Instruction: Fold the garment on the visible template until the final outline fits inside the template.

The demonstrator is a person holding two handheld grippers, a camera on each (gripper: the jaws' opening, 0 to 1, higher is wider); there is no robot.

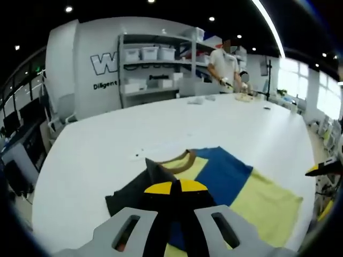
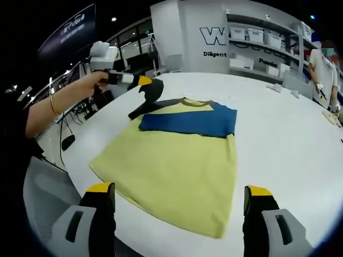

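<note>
Right gripper view shows the left hand-held gripper (image 2: pixel 143 81) pinching the t-shirt (image 2: pixel 177 155)'s dark sleeve (image 2: pixel 153 96) lifted beside the collar, body stretching lengthwise toward the open right hand-held gripper (image 2: pixel 179 201).

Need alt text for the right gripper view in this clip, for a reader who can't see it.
A yellow T-shirt with a blue chest band lies flat on a white table, while the left gripper, held in a person's hand, pinches up its dark sleeve. The right gripper stands open in the foreground, jaws wide apart before the hem.
</note>
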